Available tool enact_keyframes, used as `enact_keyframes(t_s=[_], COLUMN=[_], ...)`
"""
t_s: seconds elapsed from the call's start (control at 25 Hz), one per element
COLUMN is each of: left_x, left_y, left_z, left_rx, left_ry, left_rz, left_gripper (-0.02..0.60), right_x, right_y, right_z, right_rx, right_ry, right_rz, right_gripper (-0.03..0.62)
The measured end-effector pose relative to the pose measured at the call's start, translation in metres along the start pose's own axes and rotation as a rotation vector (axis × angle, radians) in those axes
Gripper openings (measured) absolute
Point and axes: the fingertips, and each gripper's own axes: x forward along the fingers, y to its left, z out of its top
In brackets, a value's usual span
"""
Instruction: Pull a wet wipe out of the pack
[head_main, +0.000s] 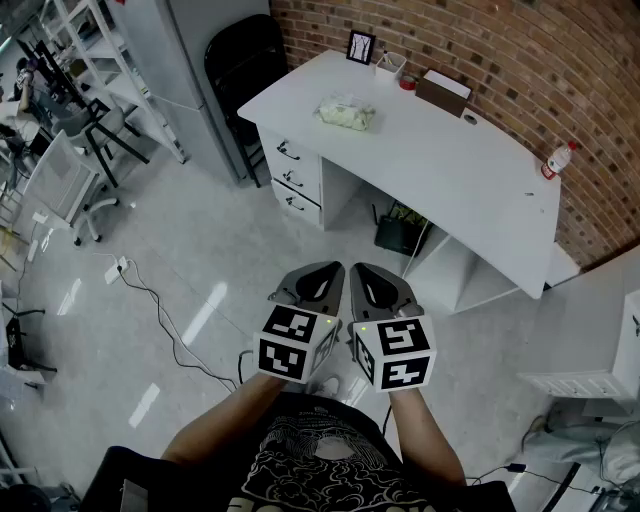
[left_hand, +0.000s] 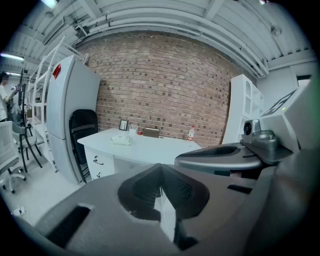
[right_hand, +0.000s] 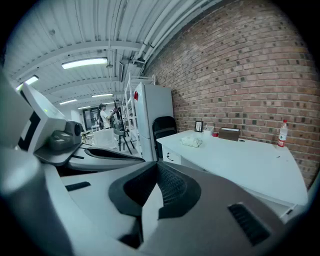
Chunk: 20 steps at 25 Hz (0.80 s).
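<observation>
The wet wipe pack (head_main: 347, 113) is a pale, crumpled pouch lying on the left part of the white desk (head_main: 450, 175), far ahead of me. It also shows small in the left gripper view (left_hand: 121, 141) and the right gripper view (right_hand: 191, 141). My left gripper (head_main: 325, 272) and right gripper (head_main: 368, 272) are held side by side close to my body, above the floor and well short of the desk. Both are shut with nothing between the jaws, as seen for the left gripper (left_hand: 161, 172) and the right gripper (right_hand: 157, 170).
On the desk stand a photo frame (head_main: 360, 46), a brown box (head_main: 442, 92) and a bottle (head_main: 557, 160) by the brick wall. A black chair (head_main: 245, 60) and a grey cabinet (head_main: 190, 60) stand left of it. Cables (head_main: 170, 330) trail over the floor; a white shelf unit (head_main: 600, 340) is at right.
</observation>
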Motion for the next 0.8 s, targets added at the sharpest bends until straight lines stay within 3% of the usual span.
enact_keyframes(t_s=[0.8], left_x=[0.017], left_y=[0.015], left_z=[-0.008], left_rx=[-0.021], left_ry=[0.014], left_rz=[0.004], left_gripper=[0.011], right_x=[0.019], right_y=[-0.005], right_z=[-0.007], right_rx=[-0.001], right_ry=[0.021], right_rz=[0.003], right_gripper=[0.018])
